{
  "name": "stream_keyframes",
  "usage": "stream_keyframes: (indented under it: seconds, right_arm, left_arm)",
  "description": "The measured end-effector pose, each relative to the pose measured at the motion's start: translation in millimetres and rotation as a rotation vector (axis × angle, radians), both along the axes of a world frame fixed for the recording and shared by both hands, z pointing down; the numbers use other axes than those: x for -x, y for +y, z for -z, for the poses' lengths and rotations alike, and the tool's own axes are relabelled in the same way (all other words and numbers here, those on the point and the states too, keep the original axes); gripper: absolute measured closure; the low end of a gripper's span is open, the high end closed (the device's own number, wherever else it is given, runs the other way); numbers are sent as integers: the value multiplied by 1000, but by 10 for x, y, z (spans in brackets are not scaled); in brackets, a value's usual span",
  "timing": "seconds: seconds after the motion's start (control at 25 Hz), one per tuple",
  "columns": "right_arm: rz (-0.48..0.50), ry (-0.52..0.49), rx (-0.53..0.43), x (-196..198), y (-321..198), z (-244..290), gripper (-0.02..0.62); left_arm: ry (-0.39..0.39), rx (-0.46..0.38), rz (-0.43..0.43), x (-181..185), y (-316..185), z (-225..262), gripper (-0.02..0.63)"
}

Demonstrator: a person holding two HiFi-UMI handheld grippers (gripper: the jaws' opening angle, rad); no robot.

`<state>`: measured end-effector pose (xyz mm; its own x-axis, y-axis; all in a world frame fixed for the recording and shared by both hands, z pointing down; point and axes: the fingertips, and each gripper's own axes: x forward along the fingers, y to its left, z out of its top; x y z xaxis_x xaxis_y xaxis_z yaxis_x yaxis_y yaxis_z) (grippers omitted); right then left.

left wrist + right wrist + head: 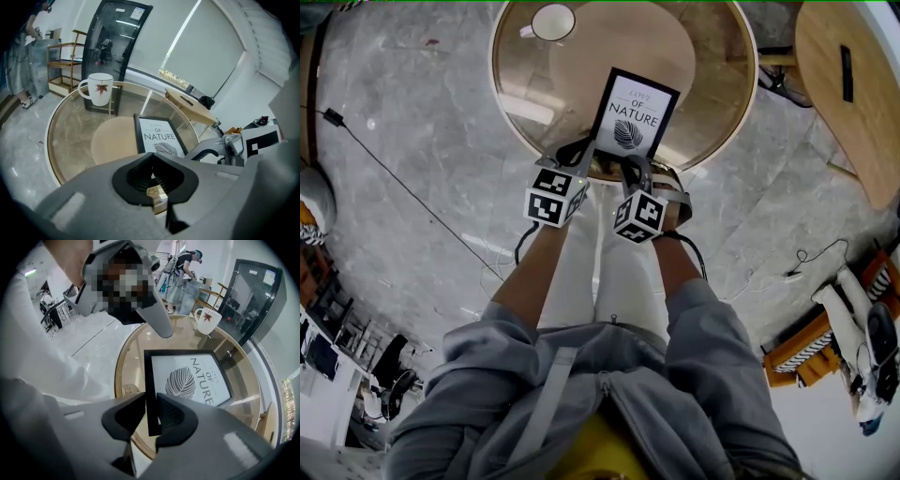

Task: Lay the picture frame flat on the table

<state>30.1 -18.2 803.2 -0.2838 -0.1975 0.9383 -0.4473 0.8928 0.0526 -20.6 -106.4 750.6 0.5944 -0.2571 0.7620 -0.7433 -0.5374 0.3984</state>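
Note:
A black picture frame (636,114) with a white print and a leaf design rests on the round glass table (511,103), its lower edge toward me. My right gripper (633,171) is shut on that edge, and the black border (149,399) sits pinched between the pads. My left gripper (577,150) is just left of the frame's lower corner. Its jaws are shut with nothing between them (152,171). From the left gripper view the frame (159,137) lies just beyond the jaws. I cannot tell whether the frame lies fully flat or is slightly raised at the gripped edge.
A white mug (553,21) with a red leaf stands at the table's far side. A second wooden table (853,84) is at the right. Cables (412,192) run across the marble floor. A wooden chair (65,61) and a distant person (183,273) are beyond.

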Motion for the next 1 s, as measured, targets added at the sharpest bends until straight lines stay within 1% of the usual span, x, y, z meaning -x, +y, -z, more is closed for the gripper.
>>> stream_keyframes:
  seconds: [0.12, 0.24, 0.32, 0.44, 0.56, 0.68, 0.76, 0.88, 1.0]
  right_arm:
    - [-20, 9, 36, -28, 36, -62, 525]
    - [-65, -7, 78, -50, 56, -76, 517]
    - [-87, -15, 84, -56, 50, -40, 469]
    - [-144, -32, 69, -94, 4, 86, 468]
    - [-257, -54, 53, -196, -114, 290, 479]
    - [-375, -63, 16, -358, -224, 603, 541]
    - [-456, -69, -9, -476, -263, 865, 594]
    - [-582, -86, -39, -673, -400, 1234, 595]
    - [-715, -96, -87, -940, -696, 1562, 595]
  left_arm:
    - [1, -27, -74, -109, 41, 67, 601]
    - [7, -36, -122, -195, 96, 119, 601]
    - [15, -40, -140, -225, 132, 152, 601]
    - [20, -37, -160, -244, 180, 201, 601]
    - [11, -40, -186, -252, 179, 291, 601]
    - [3, -49, -211, -258, 195, 509, 603]
    - [-3, -41, -222, -257, 235, 710, 603]
    - [-3, -56, -241, -289, 163, 1017, 603]
    - [7, -123, -253, -355, -135, 1307, 603]
